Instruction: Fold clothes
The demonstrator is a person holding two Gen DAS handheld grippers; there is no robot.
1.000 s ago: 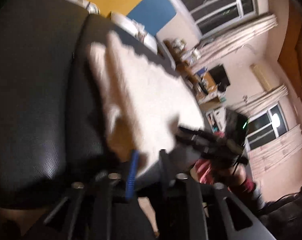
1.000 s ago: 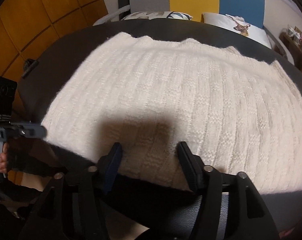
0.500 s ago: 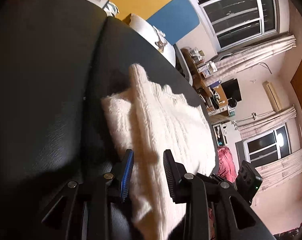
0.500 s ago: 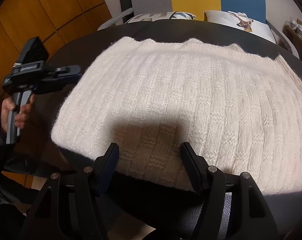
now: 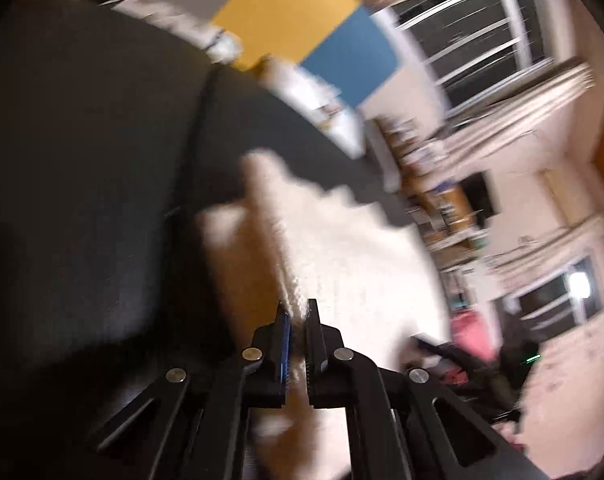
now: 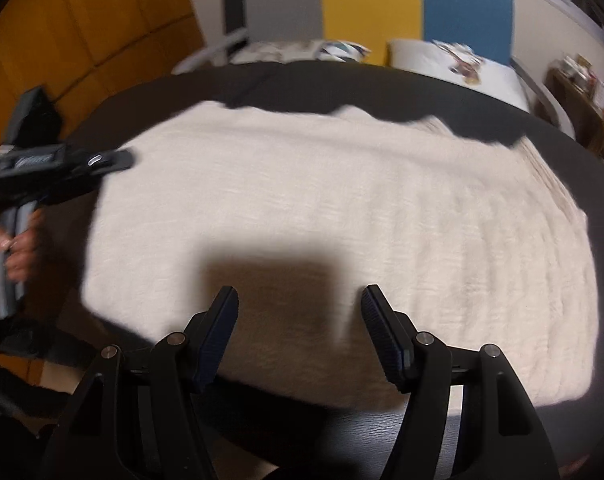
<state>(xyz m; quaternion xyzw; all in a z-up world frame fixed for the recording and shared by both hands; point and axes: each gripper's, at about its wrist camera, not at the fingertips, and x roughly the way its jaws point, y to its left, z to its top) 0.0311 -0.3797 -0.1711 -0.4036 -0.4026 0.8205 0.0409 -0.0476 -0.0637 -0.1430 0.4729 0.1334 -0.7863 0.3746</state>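
A cream ribbed knit sweater (image 6: 341, 200) lies spread flat on a black leather-like surface (image 6: 561, 140). In the left wrist view the sweater (image 5: 341, 248) runs away from my left gripper (image 5: 298, 314). That gripper's jaws are closing, with a raised ridge of the sweater's left edge pinched between the pads. From the right wrist view, the left gripper (image 6: 124, 159) sits at the sweater's left side, held by a hand (image 6: 18, 252). My right gripper (image 6: 300, 308) stands open over the sweater's near edge, with knit below it and nothing gripped.
Two pillows (image 6: 453, 66) lie behind the black surface (image 5: 82, 200), against a grey, yellow and blue headboard (image 6: 365, 4). Orange wooden panels (image 6: 90, 36) stand at the left. A cluttered shelf (image 6: 585, 76) and curtained windows (image 5: 481, 40) are at the right.
The left gripper came in onto the sweater's left edge and its jaws went from wide apart to pinched on the knit. The right gripper stayed open over the near edge.
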